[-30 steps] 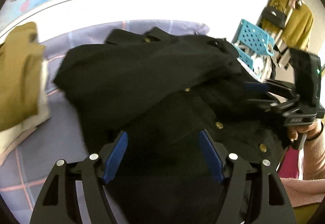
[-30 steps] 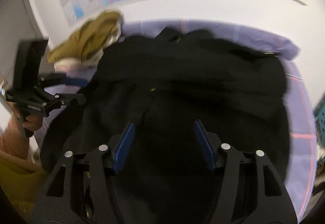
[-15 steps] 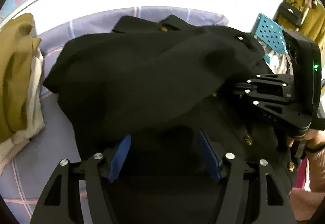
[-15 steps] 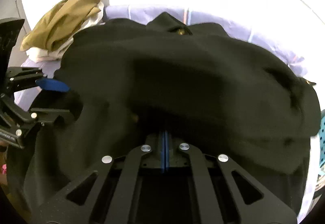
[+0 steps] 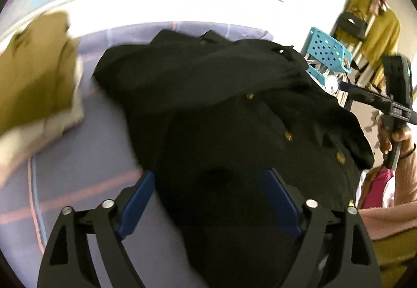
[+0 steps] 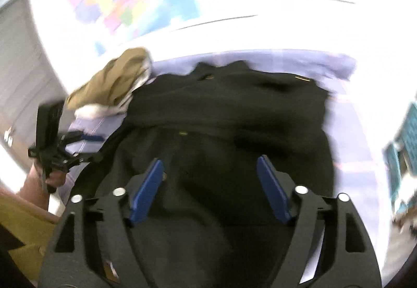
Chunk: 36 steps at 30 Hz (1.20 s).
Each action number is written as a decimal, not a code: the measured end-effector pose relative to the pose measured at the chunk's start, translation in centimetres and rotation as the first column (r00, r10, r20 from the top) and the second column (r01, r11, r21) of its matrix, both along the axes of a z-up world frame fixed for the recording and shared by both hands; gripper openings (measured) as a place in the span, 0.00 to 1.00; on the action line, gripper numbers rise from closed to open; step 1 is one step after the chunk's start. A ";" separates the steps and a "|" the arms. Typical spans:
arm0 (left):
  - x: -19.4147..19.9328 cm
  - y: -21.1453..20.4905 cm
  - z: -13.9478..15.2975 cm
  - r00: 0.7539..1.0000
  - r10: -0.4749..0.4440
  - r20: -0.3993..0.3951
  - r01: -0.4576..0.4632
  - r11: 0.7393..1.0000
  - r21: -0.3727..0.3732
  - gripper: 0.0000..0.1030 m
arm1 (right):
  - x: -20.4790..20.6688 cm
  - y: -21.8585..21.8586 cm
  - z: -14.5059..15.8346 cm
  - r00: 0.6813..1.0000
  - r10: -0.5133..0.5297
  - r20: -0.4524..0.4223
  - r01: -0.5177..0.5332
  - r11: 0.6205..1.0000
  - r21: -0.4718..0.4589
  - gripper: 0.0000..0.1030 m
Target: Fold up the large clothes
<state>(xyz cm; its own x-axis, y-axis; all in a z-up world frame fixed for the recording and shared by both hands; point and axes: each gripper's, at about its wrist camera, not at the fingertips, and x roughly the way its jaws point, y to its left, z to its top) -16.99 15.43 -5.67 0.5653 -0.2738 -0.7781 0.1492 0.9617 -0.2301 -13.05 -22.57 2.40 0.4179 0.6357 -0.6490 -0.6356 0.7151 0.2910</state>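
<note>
**Black coat on the lavender cover, both grippers released**

Item 1. We held the left gripper (image 5: 208,199) over the near hem of the black coat (image 5: 234,115). Its jaws stood wide apart, the blue pads (image 5: 135,205) spread to either side of the dark cloth. Nothing was pinched between them; whether the pads brushed the fabric below, we could not tell.

Item 2. We held the right gripper (image 6: 208,189) over the same coat (image 6: 234,115), from the opposite side. Its jaws were likewise spread wide, with the blue pads (image 6: 273,194) clear of each other and gripping nothing. Coat fabric filled the gap beneath them.

Item 3. The black coat lay in a folded heap on the lavender bed cover (image 5: 78,157), with one layer turned over across the upper part. Several brass buttons (image 5: 288,135) ran down the exposed front toward the near right edge.

Item 4. A stack of tan and cream clothes (image 5: 34,84) sat on the cover just beside the coat, on its left as seen from the left wrist.

Item 5. A blue perforated basket (image 5: 329,49) stood beyond the coat's far right corner. A coloured map (image 6: 130,3) hung on the wall behind, blurred.

Item 6. In the left wrist view our right gripper appeared at the right edge (image 5: 370,97), apart from the coat.
</note>
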 end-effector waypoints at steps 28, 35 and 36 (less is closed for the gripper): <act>-10.3 -10.2 -1.1 0.946 -0.315 0.079 0.282 0.917 0.282 0.89 | -12.2 -4.3 -6.6 0.972 -0.024 0.235 0.099 0.944 -0.314 0.35; -8.9 -11.0 -2.5 0.950 -0.307 0.051 0.264 0.881 0.392 0.87 | -7.8 -4.9 -1.8 0.981 -0.103 0.164 0.111 0.993 -0.040 0.17; -8.7 -10.9 -2.6 0.956 -0.287 0.051 0.243 0.881 0.405 0.76 | -7.2 -4.6 -1.4 0.983 -0.102 0.152 0.107 0.994 -0.027 0.16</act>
<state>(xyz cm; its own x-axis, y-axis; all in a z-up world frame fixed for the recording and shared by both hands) -25.66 4.55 -8.28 0.5997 -0.1119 -0.7924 0.4136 0.8910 0.1871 -20.23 -27.18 1.02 0.5754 0.5614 -0.5948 -0.5915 0.7879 0.1713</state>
